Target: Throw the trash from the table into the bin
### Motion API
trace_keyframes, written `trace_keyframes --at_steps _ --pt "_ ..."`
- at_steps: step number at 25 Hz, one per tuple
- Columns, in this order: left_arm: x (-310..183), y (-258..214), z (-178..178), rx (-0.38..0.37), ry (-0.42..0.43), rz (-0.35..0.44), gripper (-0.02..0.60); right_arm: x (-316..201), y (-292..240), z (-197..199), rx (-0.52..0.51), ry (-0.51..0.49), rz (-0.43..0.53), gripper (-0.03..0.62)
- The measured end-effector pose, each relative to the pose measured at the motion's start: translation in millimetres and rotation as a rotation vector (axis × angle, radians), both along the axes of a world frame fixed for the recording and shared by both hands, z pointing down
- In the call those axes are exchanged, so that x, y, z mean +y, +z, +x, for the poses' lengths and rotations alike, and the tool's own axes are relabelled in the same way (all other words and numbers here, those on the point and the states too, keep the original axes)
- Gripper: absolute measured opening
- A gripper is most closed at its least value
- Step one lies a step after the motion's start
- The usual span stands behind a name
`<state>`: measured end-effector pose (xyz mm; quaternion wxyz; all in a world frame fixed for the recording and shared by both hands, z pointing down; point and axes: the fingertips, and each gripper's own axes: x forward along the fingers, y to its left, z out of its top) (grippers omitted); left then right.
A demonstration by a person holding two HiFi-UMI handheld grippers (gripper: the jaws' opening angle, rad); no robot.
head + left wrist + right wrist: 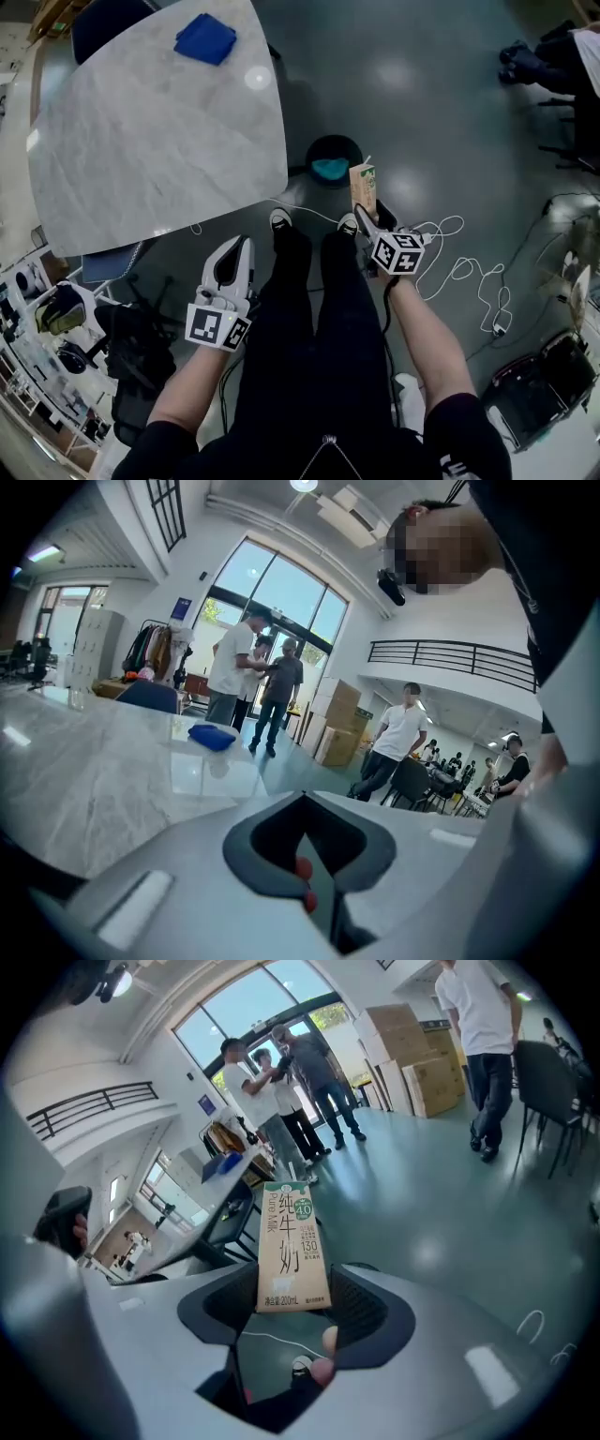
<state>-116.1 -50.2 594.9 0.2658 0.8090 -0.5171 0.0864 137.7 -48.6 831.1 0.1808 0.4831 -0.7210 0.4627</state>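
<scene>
A tan milk carton [364, 187] stands upright between the jaws of my right gripper [366, 217], which is shut on its lower part. It hangs over the floor just right of the black bin [334, 159], which has a teal liner or object inside. In the right gripper view the carton [293, 1246] fills the gap in the right gripper [293, 1290]. My left gripper [236, 251] is shut and empty, low beside the person's left leg. A blue crumpled item [205, 38] lies at the far end of the marble table [141, 141]. The left gripper view shows that blue item [214, 735] too.
The person's black-trousered legs and shoes [279, 221] stand between the grippers. White cables [459, 267] trail over the floor at right. An office chair [131, 337] sits at lower left, dark bags [534, 384] at lower right. Several people [262, 682] stand in the hall beyond.
</scene>
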Motion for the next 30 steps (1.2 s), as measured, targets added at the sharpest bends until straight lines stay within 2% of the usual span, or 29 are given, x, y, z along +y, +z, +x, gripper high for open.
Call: trace_keyframes --at_steps 8,16,20,30 --pt "28.4 84.6 -16.8 0.04 -0.074 -0.082 0.0 0.7 202.0 -20.4 0.136 -0.165 -0.169 0.272" --pt "48.4 141.1 -34.9 0.036 -0.115 -0.135 0.0 -17.9 328.3 -29.4 0.283 -0.214 -0.256 0.272" --pt "61.2 159.4 -41.7 0.025 -0.122 -0.153 0.0 -29.2 372.1 -26.4 0.359 -0.215 -0.287 0.273" --pt "84.2 185.6 -62.2 0.008 -0.167 -0.197 0.0 -35.1 417.5 -27.6 0.45 -0.232 -0.343 0.273"
